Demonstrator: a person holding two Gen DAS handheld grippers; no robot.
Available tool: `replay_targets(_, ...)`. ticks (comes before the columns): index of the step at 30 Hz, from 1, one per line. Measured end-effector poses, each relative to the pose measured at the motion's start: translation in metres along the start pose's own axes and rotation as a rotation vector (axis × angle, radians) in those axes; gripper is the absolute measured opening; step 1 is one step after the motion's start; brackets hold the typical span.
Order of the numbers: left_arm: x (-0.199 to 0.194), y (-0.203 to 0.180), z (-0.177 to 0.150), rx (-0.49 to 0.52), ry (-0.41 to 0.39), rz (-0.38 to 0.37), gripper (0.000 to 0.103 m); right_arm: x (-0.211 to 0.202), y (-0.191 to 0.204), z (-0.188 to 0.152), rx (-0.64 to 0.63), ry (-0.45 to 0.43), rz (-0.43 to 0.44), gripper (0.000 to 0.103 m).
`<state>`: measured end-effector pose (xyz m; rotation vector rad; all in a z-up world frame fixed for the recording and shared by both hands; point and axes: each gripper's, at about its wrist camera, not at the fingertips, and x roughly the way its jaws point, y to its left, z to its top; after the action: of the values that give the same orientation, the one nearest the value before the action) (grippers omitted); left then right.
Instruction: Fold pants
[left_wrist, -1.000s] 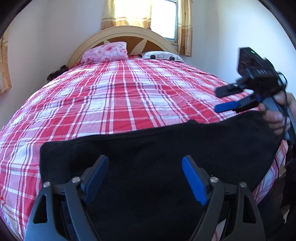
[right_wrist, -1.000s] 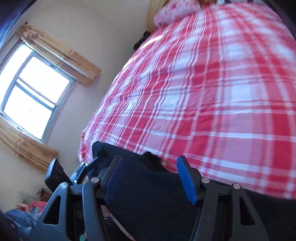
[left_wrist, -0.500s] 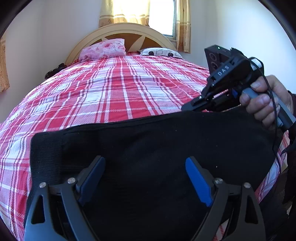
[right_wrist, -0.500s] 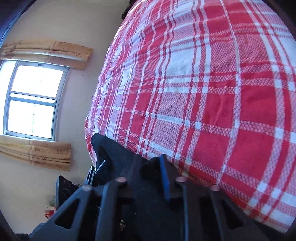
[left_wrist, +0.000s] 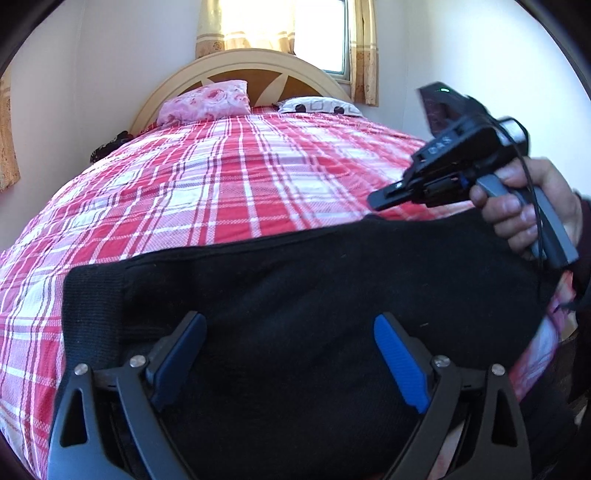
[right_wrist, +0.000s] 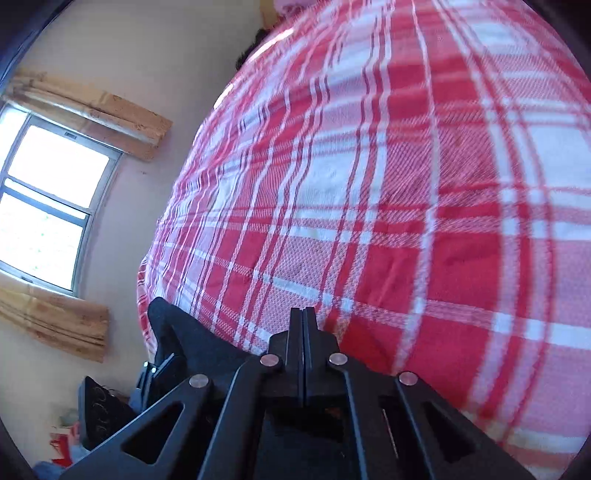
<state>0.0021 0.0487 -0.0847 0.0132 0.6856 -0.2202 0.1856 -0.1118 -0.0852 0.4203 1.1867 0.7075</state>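
Nearest the left wrist camera, the left gripper (left_wrist: 290, 360), a black two-fingered tool with blue pads, has its jaws spread wide and opening further; black cloth lies under the gap between them, but the pads press on nothing. That cloth is the black knit pants (left_wrist: 314, 295), lying flat at the near end of the bed with the red, pink and white plaid cover (left_wrist: 229, 177), close to its foot edge. To the right, a person's right hand (left_wrist: 524, 206) holds the right gripper (right_wrist: 303, 325), a matching black tool, just over the far edge of the pants near their right end. In its own camera view its jaws are clenched fully together. Dark cloth bunches close around them, but whether any is pinched between the pads cannot be told. As for progress, the pants look like one flat, broad band, with a ribbed strip (left_wrist: 92, 314) running down their left end; they may already be doubled leg over leg, though the layers cannot be counted. No crosswise fold is visible, so most of the folding seems left. The long axis of the pants runs left to right across the bed, at a right angle to the pale wooden arched headboard (left_wrist: 236, 66) at the far end. Which end is the waist cannot be told for certain.
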Motion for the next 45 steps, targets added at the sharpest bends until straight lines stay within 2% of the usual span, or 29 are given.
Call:
replay_targets(1,-0.005,-0.002,0.002,-0.005,-0.013,-0.015,0.095,-0.018,0.0,-0.005,0.006,-0.034,0.02,0.002)
replay_targets(3,-0.014,-0.015,0.01,0.015,-0.039,-0.033,0.095,-0.058,-0.005,-0.02,0.013,-0.109,0.05,0.02)
replay_targets(4,-0.015,-0.021,0.014,0.032,-0.047,-0.038,0.095,-0.079,-0.008,-0.029,0.008,-0.144,0.053,0.053)
replay_targets(5,-0.016,-0.031,0.018,0.055,-0.057,-0.047,0.095,-0.111,-0.016,-0.046,0.017,-0.208,0.043,0.065)
replay_targets(6,-0.016,-0.042,0.022,0.076,-0.062,-0.061,0.095,-0.133,-0.022,-0.059,0.026,-0.252,0.033,0.072)
replay_targets(9,-0.008,-0.076,0.035,0.136,-0.062,-0.114,0.095,-0.21,-0.059,-0.107,0.099,-0.391,-0.04,0.072)
replay_targets(13,0.008,-0.132,0.046,0.242,-0.05,-0.187,0.095,-0.294,-0.119,-0.181,0.267,-0.548,-0.203,0.072)
replay_targets(16,0.017,-0.167,0.048,0.312,-0.036,-0.227,0.095,-0.328,-0.153,-0.218,0.368,-0.597,-0.268,0.072)
replay_targets(18,0.025,-0.185,0.047,0.349,-0.011,-0.25,0.096,-0.337,-0.167,-0.232,0.401,-0.621,-0.261,0.072)
replay_targets(20,0.035,-0.199,0.045,0.377,0.008,-0.231,0.096,-0.337,-0.178,-0.237,0.427,-0.64,-0.27,0.072)
replay_targets(23,0.052,-0.209,0.036,0.399,0.08,-0.209,0.097,-0.333,-0.201,-0.235,0.483,-0.615,-0.297,0.072)
replay_targets(26,0.05,-0.201,0.034,0.348,0.102,-0.227,0.1,-0.331,-0.2,-0.231,0.457,-0.614,-0.333,0.072)
replay_targets(29,0.046,-0.201,0.032,0.337,0.106,-0.226,0.1,-0.33,-0.193,-0.227,0.376,-0.56,-0.446,0.072)
replay_targets(32,0.037,-0.209,0.036,0.358,0.061,-0.228,0.1,-0.327,-0.179,-0.228,0.301,-0.527,-0.624,0.072)
replay_targets(37,0.039,-0.22,0.05,0.368,0.031,-0.226,0.1,-0.355,-0.201,-0.239,0.401,-0.619,-0.658,0.072)
replay_targets(41,0.052,-0.23,0.054,0.364,0.068,-0.249,0.1,-0.384,-0.225,-0.24,0.444,-0.679,-0.713,0.072)
replay_targets(43,0.064,-0.235,0.05,0.372,0.116,-0.25,0.1,-0.39,-0.231,-0.235,0.424,-0.683,-0.714,0.072)
replay_targets(45,0.069,-0.234,0.045,0.35,0.117,-0.249,0.103,-0.391,-0.25,-0.227,0.451,-0.638,-0.698,0.072)
